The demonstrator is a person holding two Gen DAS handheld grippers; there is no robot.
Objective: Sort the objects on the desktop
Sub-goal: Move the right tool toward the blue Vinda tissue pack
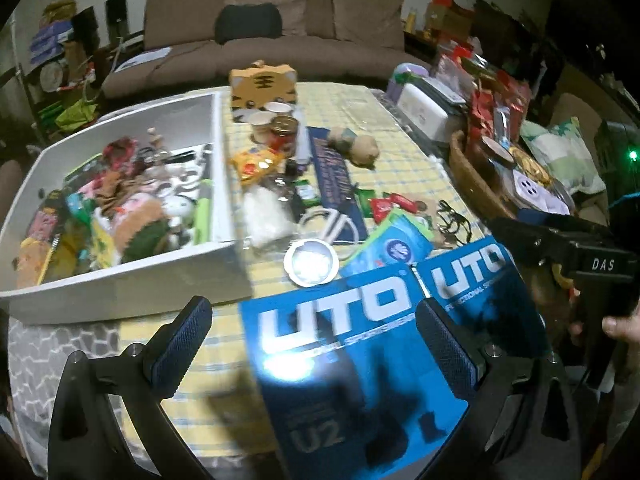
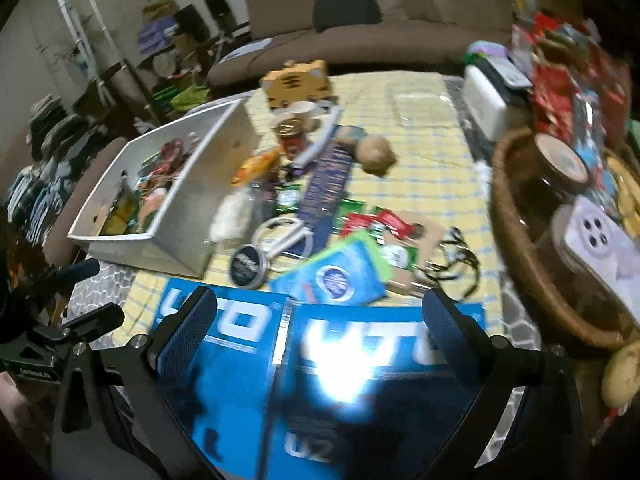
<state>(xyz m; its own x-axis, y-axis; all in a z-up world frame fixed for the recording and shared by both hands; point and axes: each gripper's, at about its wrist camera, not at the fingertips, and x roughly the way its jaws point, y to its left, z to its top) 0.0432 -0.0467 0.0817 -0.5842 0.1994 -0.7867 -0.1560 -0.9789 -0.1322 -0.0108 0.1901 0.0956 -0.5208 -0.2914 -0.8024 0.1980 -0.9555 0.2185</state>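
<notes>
Sorting is partway along, by the look of it: the white bin (image 1: 120,280) already holds a heap of small things, while many more lie loose on the table (image 1: 400,148) just to the right of the bin. These include a round tin (image 1: 311,263), a pair of scissors (image 1: 332,226), a blue packet (image 1: 394,246), a red can (image 1: 285,133) and a tiger-faced box (image 1: 264,86) at the far end of the bin.

Nearest the cameras, in front of the bin's near right corner, lie two blue packages (image 1: 344,344) printed with large white letters, side by side and touching along one edge.

The left gripper (image 1: 312,340) hangs over the left-hand package with its jaws spread wide and nothing between them; whether the pads touch the glossy wrapper cannot be told. The right gripper (image 2: 324,336) is likewise spread wide and empty, poised over the right-hand package (image 2: 384,360), though that view is blurred.

The step in hand seems to be picking up one of these packages. They are flat, slick and broad, so the next move probably calls for coming down on an edge rather than the face, closing firmly, then carrying it leftward into the bin.
</notes>
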